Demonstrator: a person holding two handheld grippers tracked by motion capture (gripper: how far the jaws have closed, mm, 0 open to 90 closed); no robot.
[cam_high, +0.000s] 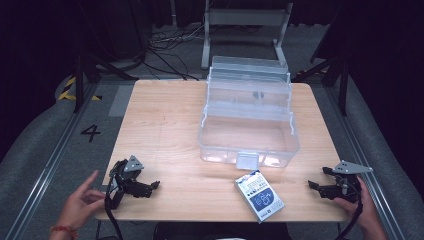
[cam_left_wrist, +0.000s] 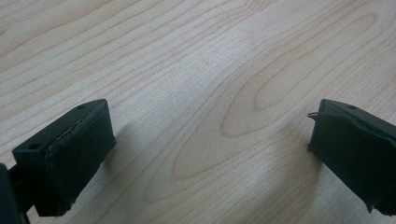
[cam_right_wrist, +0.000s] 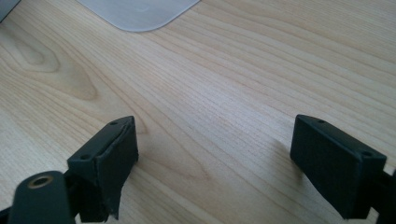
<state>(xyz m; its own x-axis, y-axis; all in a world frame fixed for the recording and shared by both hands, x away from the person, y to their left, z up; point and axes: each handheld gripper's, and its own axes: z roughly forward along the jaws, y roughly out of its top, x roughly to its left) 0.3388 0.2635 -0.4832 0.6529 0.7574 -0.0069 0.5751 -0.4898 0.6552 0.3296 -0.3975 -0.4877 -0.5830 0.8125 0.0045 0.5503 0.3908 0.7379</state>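
On the wooden table (cam_high: 165, 125), high view: clear tiered box (cam_high: 248, 131) open mid-table, small blue-white carton (cam_high: 258, 195) just before it, left gripper (cam_high: 150, 186) and right gripper (cam_high: 315, 186) resting apart | left gripper view: jaws spread, empty | right gripper view: jaws spread over bare wood, nothing held | step: likely start; next probably reaching the carton.

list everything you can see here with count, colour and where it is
table: 1, light wood, centre
storage box: 1, clear plastic, tiered trays open, far right half of table
small box: 1, white and blue, near edge, in front of the storage box
metal frame: 1, grey, floor beyond table
floor marking 4: 1, black, left of table
left gripper: 1, black, jaws apart, near left corner
right gripper: 1, black, jaws apart, near right corner
hands: 2, at the grippers
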